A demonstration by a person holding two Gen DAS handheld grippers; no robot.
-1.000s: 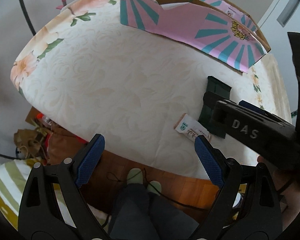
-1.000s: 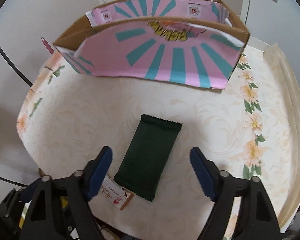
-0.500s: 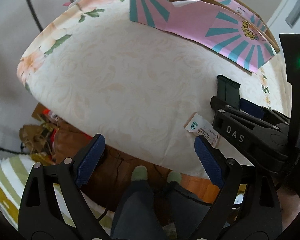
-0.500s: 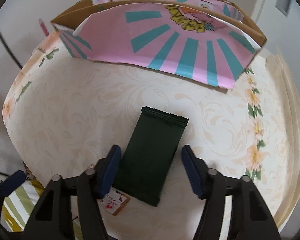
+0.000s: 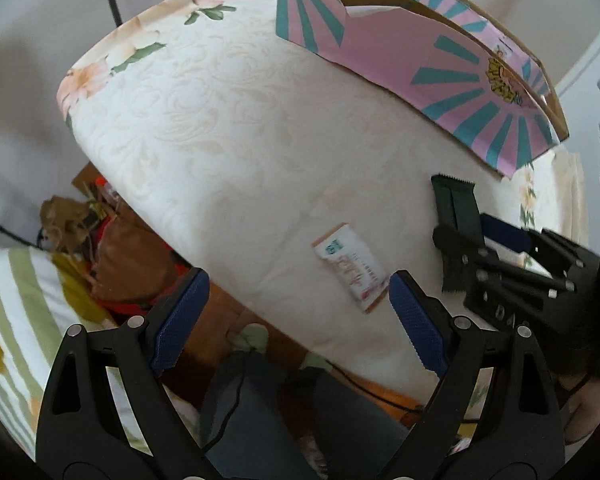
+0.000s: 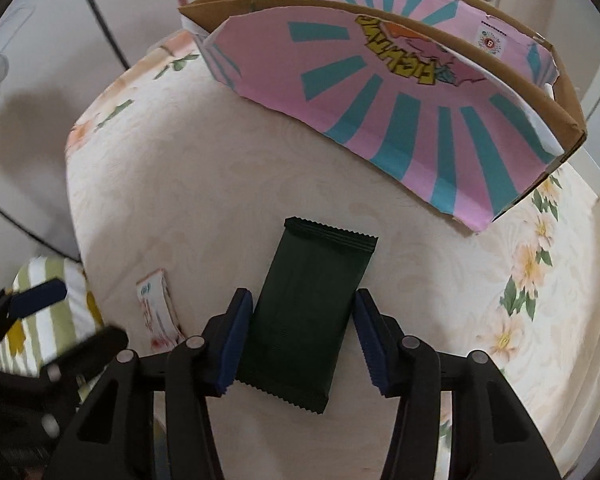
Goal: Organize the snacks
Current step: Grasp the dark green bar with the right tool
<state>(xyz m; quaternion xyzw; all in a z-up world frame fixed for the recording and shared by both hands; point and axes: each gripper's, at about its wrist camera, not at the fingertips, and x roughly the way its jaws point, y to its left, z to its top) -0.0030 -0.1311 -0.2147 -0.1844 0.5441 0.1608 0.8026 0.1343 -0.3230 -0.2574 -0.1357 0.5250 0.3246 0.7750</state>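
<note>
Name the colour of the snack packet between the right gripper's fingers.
Dark green snack packet; right wrist view shows it best.

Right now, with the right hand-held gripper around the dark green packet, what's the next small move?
Probably finish closing. The right hand-held gripper has just been closing with the dark green foil snack packet between its jaws; the right pad looks barely clear. Then lift toward the pink-and-teal cardboard box.

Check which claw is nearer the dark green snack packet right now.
Right. The right claw straddles the dark green packet, its jaws just closing in on both long edges. The left claw hangs open off to the side, by the white snack bar.
</note>
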